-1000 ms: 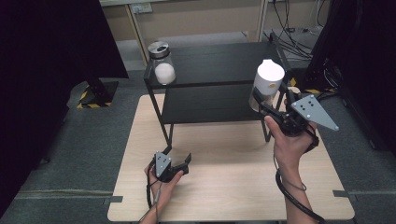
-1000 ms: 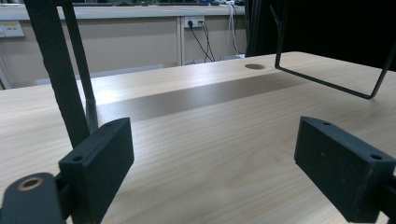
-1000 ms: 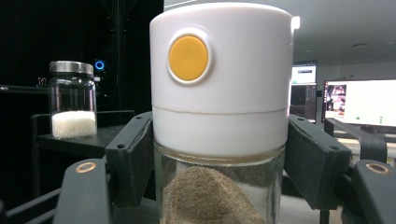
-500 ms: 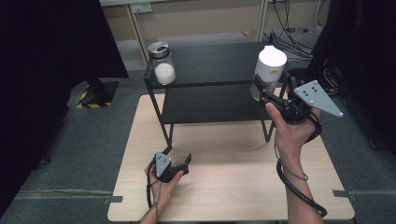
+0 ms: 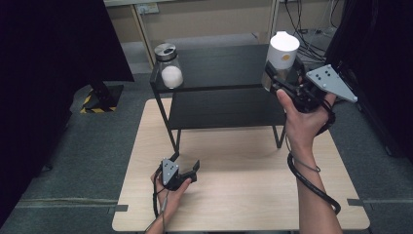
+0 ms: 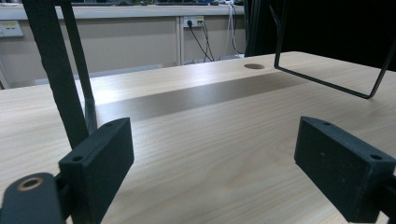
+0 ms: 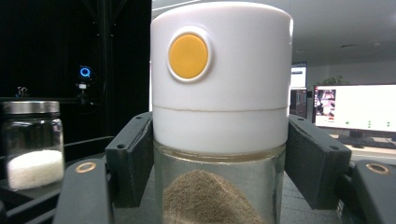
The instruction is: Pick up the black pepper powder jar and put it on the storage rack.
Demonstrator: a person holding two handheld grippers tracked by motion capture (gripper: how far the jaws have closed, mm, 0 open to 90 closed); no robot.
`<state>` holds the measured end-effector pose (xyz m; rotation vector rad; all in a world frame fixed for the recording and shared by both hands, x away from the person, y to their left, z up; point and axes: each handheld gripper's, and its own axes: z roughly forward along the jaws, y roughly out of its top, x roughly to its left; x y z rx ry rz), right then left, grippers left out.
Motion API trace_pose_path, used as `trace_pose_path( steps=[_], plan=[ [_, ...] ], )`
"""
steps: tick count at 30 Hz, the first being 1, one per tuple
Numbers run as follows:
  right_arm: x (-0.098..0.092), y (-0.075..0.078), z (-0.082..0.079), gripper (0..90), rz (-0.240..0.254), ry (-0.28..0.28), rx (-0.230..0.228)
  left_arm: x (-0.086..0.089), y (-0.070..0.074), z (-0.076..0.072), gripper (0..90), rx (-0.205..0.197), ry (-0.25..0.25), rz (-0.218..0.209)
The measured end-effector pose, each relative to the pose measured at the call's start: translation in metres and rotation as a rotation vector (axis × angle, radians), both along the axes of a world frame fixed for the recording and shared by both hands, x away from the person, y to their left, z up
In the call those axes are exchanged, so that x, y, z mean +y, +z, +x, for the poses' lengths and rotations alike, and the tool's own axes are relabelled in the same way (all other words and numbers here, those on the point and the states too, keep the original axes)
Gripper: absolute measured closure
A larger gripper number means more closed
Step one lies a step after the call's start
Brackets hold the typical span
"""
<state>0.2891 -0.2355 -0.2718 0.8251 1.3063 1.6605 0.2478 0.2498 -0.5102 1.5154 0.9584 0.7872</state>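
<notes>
Right gripper clamped on a white-capped jar, held upright in the air beside the right end of the black shelf's top board. In the right gripper view, both pads press the jar where cap meets glass; brown powder inside, 1 orange button on the cap. Left gripper rests low on the wooden table, near the shelf's front left leg, jaws apart with nothing between them. 1 glass jar of white grains stands on the shelf's top left corner, well apart from the held jar.
</notes>
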Motion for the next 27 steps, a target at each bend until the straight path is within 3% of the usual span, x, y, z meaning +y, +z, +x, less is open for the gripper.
trace_pose_path(
  steps=[14,27],
  plan=[
    [0.004,0.014,0.027,30.8,-0.009,-0.051,0.053,0.000,0.000,0.000,11.4,-0.001,-0.003,0.002],
    [0.003,0.016,0.045,30.9,-0.004,-0.093,0.097,0.000,0.000,0.000,11.4,-0.002,-0.003,0.001]
  ],
)
